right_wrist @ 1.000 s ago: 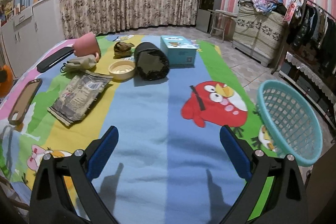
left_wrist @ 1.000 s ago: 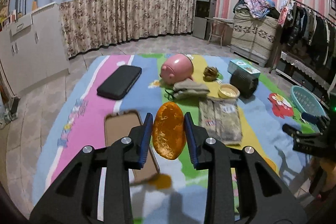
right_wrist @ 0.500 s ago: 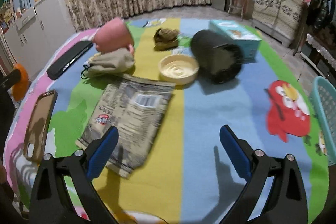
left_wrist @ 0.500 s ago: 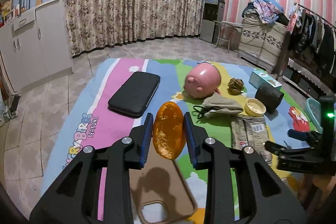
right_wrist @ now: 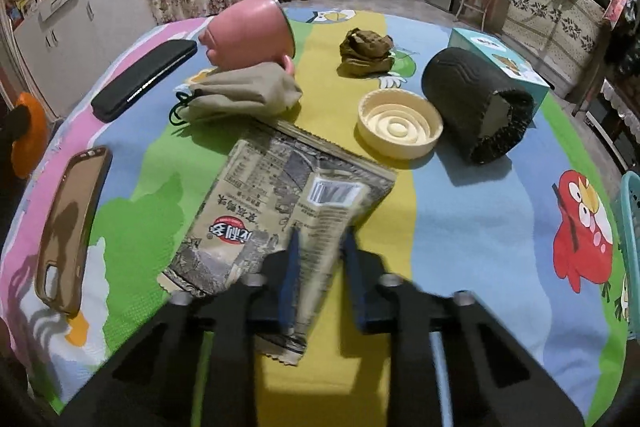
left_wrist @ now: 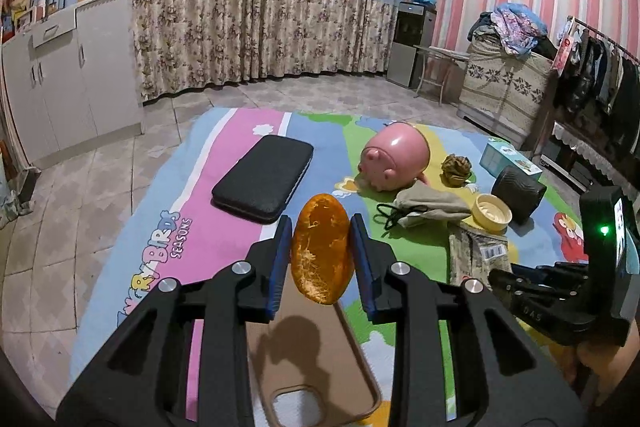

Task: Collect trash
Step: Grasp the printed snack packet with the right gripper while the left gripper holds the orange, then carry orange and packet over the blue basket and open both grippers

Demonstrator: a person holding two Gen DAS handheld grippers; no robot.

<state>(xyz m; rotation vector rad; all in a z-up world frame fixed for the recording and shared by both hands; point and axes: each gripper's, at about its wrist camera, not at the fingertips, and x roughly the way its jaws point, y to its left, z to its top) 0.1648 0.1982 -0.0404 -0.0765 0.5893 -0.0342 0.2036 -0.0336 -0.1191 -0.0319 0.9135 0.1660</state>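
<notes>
- Right now your right gripper (right_wrist: 318, 247) has its fingers closing on the near edge of the snack wrapper (right_wrist: 276, 203); the foil is bunched up between the pads, while the rest of the wrapper lies flat on the mat (right_wrist: 460, 235) beyond the fingertips.
- Your left gripper (left_wrist: 322, 247) pinches the orange peel (left_wrist: 322, 253) upright between its fingers, clear of the mat, with the brown phone case (left_wrist: 316, 367) directly beneath it.
- Just past the wrapper's far edge sit the cream lid (right_wrist: 400, 129) and the drawstring pouch (right_wrist: 244, 95); the pouch touches that edge, so a fast pull may drag it along.
- To the right of your right fingers, well apart, the teal basket (right_wrist: 630, 247) shows only its rim; presumably the trash goes there.
- Watch the grip: only a thin fold of slick foil is caught, so it could slide out when you lift.
- Mind the peel too: it is held by its narrow sides, and tilting the left wrist during the carry could let it twist and drop onto the phone case.
</notes>
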